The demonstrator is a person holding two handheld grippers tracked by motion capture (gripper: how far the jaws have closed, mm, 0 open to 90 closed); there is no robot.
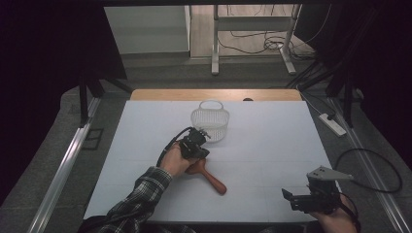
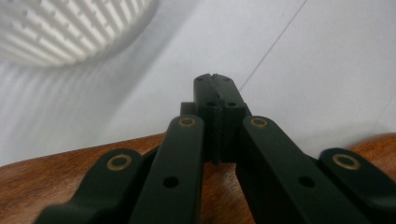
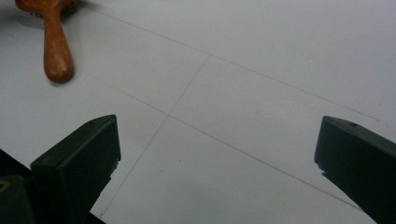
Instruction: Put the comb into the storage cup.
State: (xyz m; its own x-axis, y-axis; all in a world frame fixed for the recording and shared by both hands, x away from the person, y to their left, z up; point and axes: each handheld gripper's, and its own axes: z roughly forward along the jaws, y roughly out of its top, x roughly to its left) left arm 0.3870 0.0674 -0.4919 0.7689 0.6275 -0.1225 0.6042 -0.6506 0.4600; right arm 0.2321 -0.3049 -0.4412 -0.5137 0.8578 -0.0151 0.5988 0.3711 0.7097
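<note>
A brown wooden brush [image 1: 212, 180] lies on the white table [image 1: 262, 141], with its handle toward the near right. My left gripper [image 1: 203, 137] is directly over the brush head, close to the table. In the left gripper view its jaws [image 2: 215, 80] are pressed together with nothing between them, and the wood [image 2: 56, 179] lies underneath them. Just beyond stands a white slatted basket [image 1: 210, 127], blurred at the top left of the left gripper view [image 2: 60, 32]. At the near right corner my right gripper [image 1: 292, 200] is open and empty [image 3: 217, 144]. The brush handle [image 3: 57, 53] lies off to its far left.
The table's wooden far edge [image 1: 214, 94] lies beyond the basket. A power strip [image 1: 332, 123] and cables lie on the floor to the right. A metal rail [image 1: 65, 165] runs along the table's left side.
</note>
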